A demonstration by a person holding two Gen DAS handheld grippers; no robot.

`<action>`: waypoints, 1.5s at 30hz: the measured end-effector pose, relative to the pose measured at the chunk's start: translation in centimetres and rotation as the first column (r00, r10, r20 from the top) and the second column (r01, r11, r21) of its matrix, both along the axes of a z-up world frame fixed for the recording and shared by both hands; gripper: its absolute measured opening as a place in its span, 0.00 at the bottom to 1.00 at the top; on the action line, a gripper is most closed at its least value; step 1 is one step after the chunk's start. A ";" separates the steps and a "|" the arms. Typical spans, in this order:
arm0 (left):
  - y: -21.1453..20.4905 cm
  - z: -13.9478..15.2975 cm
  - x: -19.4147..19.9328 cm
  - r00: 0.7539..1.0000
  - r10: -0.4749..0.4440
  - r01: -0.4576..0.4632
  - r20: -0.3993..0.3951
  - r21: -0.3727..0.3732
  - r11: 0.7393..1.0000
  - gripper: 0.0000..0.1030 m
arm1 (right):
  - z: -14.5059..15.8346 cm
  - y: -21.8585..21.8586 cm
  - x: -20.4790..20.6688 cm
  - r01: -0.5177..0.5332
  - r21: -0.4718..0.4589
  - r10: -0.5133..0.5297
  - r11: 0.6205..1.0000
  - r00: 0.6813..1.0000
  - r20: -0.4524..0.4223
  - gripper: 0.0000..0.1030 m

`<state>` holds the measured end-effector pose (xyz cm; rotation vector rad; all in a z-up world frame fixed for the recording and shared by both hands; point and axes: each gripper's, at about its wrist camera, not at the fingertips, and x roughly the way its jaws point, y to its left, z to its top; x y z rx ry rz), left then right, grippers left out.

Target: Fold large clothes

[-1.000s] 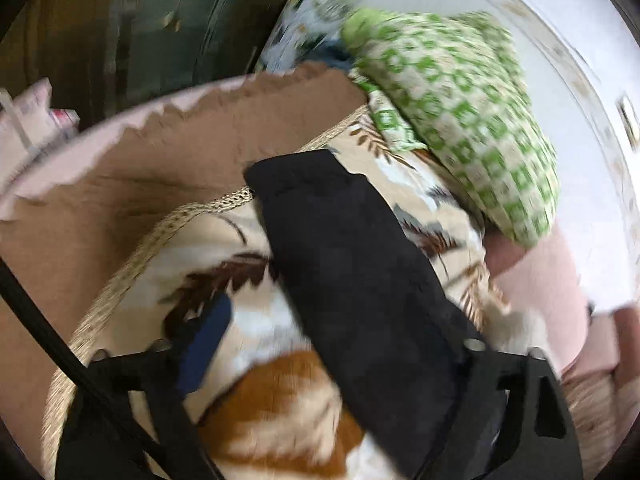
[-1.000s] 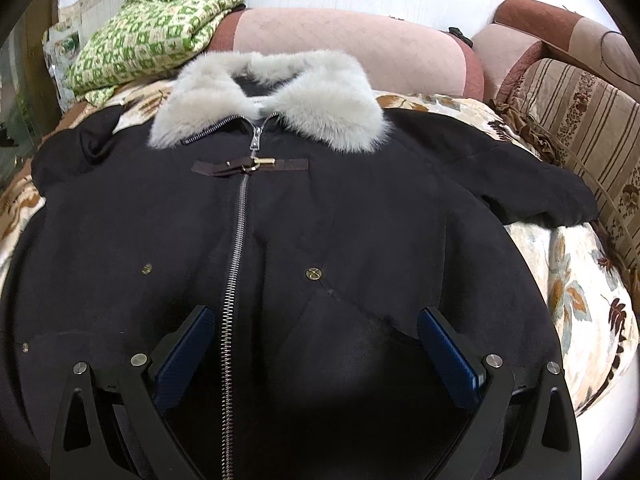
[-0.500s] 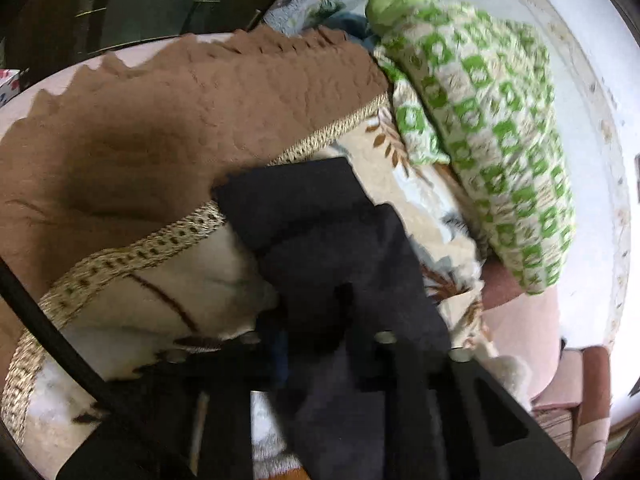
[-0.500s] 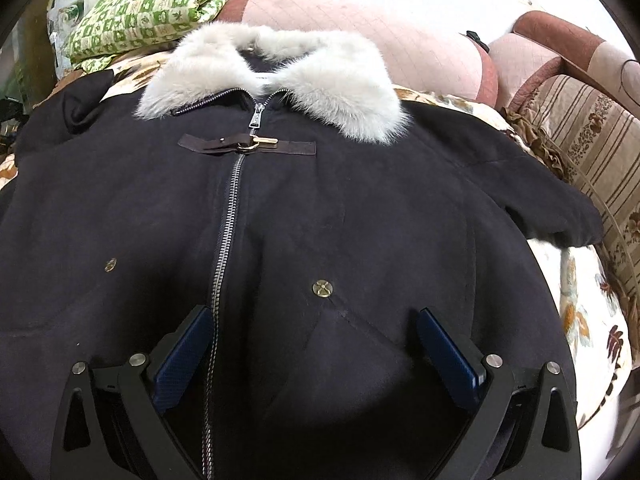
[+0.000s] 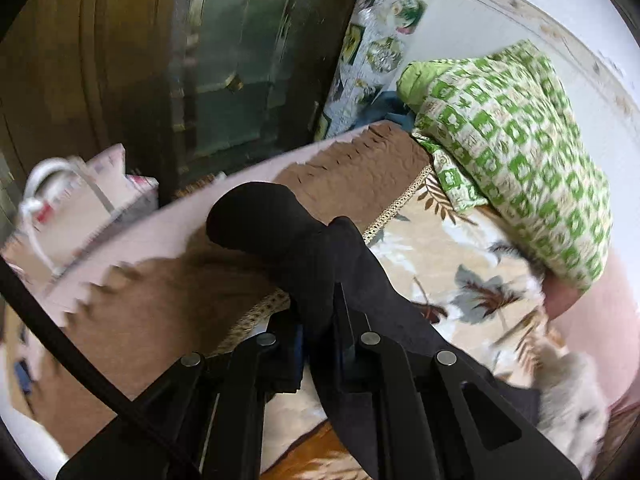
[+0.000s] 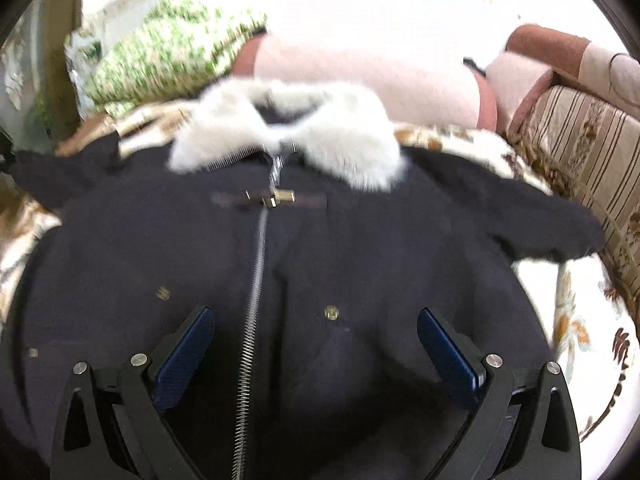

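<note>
A black coat (image 6: 320,264) with a pale fur collar (image 6: 288,128) and a zip (image 6: 252,308) lies face up, spread on a floral blanket (image 6: 576,320). My right gripper (image 6: 316,344) is open and empty, hovering over the coat's lower front, astride the zip. My left gripper (image 5: 320,328) is shut on the coat's left sleeve (image 5: 280,224) and holds it lifted; the cuff end sticks up past the fingers. The fur collar also shows in the left wrist view (image 5: 576,408) at the lower right.
A green-and-white patterned quilt (image 5: 520,136) lies folded at the head of the sofa. A brown cover (image 5: 168,312) with a pink edge drapes the armrest. A dark cabinet (image 5: 200,60) stands behind. A striped sofa arm (image 6: 588,140) is at the right.
My left gripper closed on the sleeve and lifted it off the blanket. My right gripper stayed open over the coat's front and drew back a little.
</note>
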<state>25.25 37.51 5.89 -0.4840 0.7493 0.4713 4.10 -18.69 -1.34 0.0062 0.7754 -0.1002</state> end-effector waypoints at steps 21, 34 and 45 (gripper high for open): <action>-32.7 3.1 -5.2 0.805 -0.587 0.586 0.086 0.037 0.809 0.08 | 3.0 -6.1 -6.2 0.119 0.086 -0.129 0.989 0.985 0.117 1.00; -52.1 -7.1 -5.1 0.616 -0.784 0.778 -0.075 -0.094 0.621 0.09 | 2.2 -11.9 -7.7 0.232 0.193 -0.255 0.953 0.961 0.102 1.00; -48.5 -4.1 -11.1 0.515 -0.852 0.854 0.097 -0.140 0.501 0.79 | 2.6 -13.2 -2.7 0.170 0.344 -0.200 0.923 0.978 0.053 1.00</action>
